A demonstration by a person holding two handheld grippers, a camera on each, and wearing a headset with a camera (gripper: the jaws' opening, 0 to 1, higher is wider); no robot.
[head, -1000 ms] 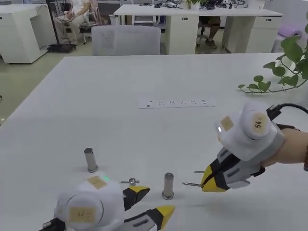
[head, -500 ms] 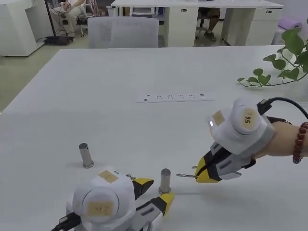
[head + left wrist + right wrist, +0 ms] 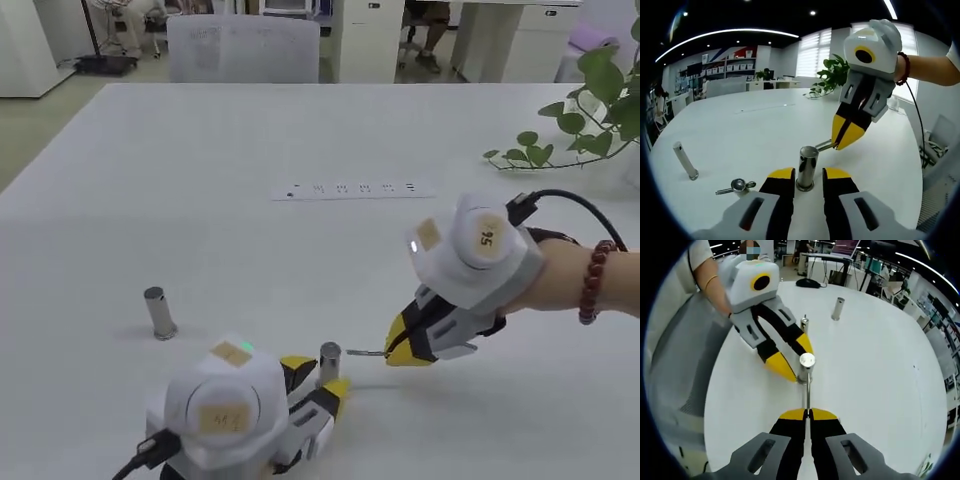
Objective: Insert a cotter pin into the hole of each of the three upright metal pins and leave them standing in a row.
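- Head view: my right claw [image 3: 393,353], stickered "56", clamps a cotter pin [image 3: 368,353], tip at the metal pin [image 3: 329,358];
- Left gripper view: my left claw [image 3: 808,174] straddles that pin's base; whether gripping, I cannot tell.

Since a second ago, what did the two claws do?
The right claw, shut on the cotter pin, moved in until its tip reached the middle metal pin near the top. The left claw slid in to straddle that pin. The far metal pin stayed standing.
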